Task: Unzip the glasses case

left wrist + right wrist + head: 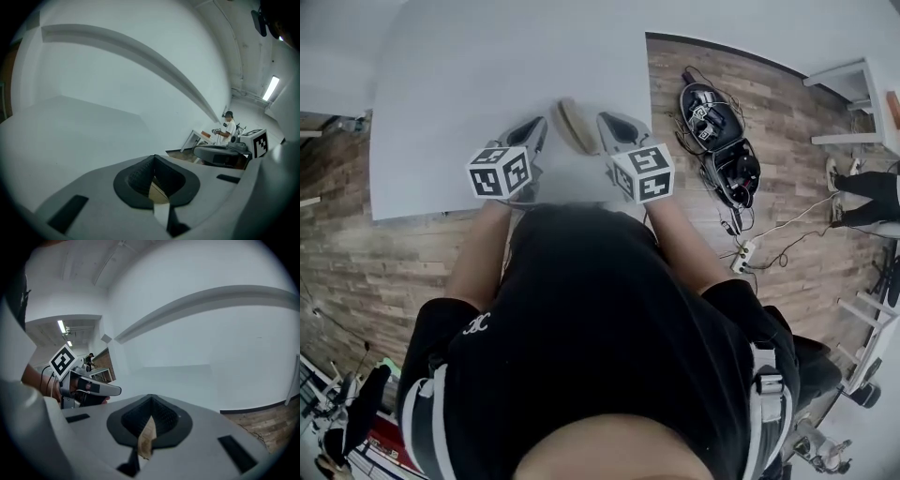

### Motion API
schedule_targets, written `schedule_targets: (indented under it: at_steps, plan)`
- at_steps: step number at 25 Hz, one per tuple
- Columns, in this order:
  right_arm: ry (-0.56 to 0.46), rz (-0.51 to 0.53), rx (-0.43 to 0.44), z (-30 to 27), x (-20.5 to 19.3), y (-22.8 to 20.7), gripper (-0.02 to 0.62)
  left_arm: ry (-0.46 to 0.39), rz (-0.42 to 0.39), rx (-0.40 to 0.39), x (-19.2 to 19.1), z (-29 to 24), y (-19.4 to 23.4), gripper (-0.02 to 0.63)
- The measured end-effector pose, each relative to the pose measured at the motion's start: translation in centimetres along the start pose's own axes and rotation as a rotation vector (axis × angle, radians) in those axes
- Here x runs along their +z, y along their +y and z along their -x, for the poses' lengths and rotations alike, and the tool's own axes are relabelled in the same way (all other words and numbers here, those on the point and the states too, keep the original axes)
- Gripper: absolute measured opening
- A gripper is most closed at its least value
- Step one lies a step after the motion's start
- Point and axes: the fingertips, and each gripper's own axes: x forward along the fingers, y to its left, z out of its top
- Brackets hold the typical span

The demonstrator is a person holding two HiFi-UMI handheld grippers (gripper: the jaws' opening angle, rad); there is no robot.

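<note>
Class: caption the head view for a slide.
The left gripper and right gripper pinch a tan glasses case over a white table.

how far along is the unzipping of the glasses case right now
Done: both tools have a grip. The left tool and right tool are each shut on a tan part of the glasses case, which sits between them over the white table. In hand: holding the case from both sides. Left: the unzipping itself. No view shows the zip or an open seam, so I can't tell whether it has begun.
</note>
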Motion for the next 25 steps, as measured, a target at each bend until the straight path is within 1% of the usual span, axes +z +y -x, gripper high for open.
schedule_targets:
  at_steps: [2,6,8,11,14,18,21,25]
  plan:
    - [0.006,0.003,0.013,0.4,-0.1,-0.7,0.014,-0.003,0.003,0.013,-0.2,-0.2,-0.7,0.002]
    - [-0.01,0.035,0.076,1.7,-0.1,-0.8,0.012,-0.021,0.006,0.048,-1.0,0.0,-2.0,0.002]
    - [-0.013,0.047,0.092,2.0,-0.2,-0.9,0.012,-0.034,0.015,0.064,-1.4,0.1,-2.4,0.002]
    - [-0.013,0.045,0.101,2.2,-0.2,-1.2,0.012,-0.039,0.029,0.077,-2.0,0.3,-2.7,0.002]
    - [-0.013,0.039,0.107,2.7,-0.2,-1.3,0.012,-0.028,0.026,0.087,-2.3,0.4,-3.1,0.002]
    - [0.001,0.032,0.111,3.1,-0.6,-1.9,0.012,-0.024,0.027,0.096,-2.0,0.1,-3.4,0.002]
    - [0.017,0.02,0.11,3.2,-1.2,-2.3,0.012,-0.014,0.024,0.1,-2.3,-0.1,-3.6,0.002]
    - [0.031,0.01,0.107,3.6,-2.1,-2.7,0.012,0.015,0.043,0.112,-3.4,-0.4,-3.3,0.002]
